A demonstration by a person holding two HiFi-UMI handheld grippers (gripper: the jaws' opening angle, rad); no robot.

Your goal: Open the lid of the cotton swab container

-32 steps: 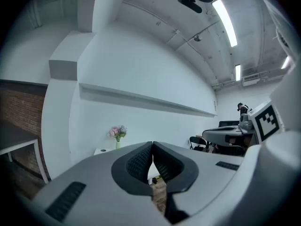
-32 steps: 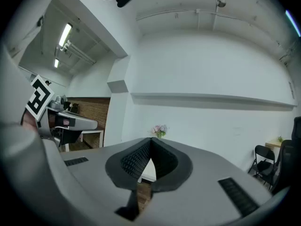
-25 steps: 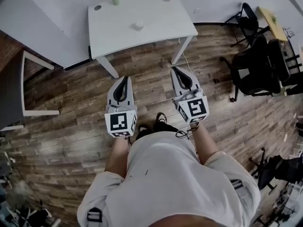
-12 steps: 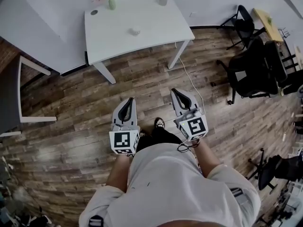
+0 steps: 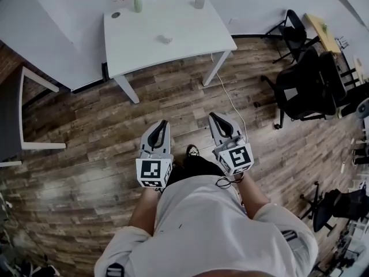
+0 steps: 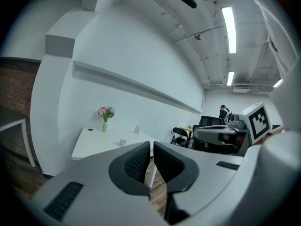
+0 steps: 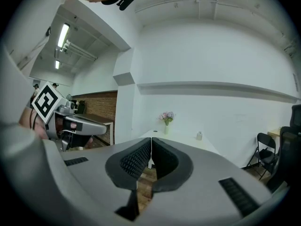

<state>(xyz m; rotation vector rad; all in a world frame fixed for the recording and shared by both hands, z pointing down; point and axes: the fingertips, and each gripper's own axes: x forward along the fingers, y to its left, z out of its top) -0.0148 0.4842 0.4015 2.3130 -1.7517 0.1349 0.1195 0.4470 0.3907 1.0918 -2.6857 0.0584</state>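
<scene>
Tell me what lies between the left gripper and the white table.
Head view: only bare wood floor separates the left gripper from the white table.

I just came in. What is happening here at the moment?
A person stands on the wood floor, some way back from a white table, with a gripper in each hand. The left gripper and the right gripper both point toward the table, jaws shut and empty. On the table stand a flower vase, a small item near the middle and another item at the far edge; which one is the swab container is too small to tell. The lid work has not begun.
</scene>
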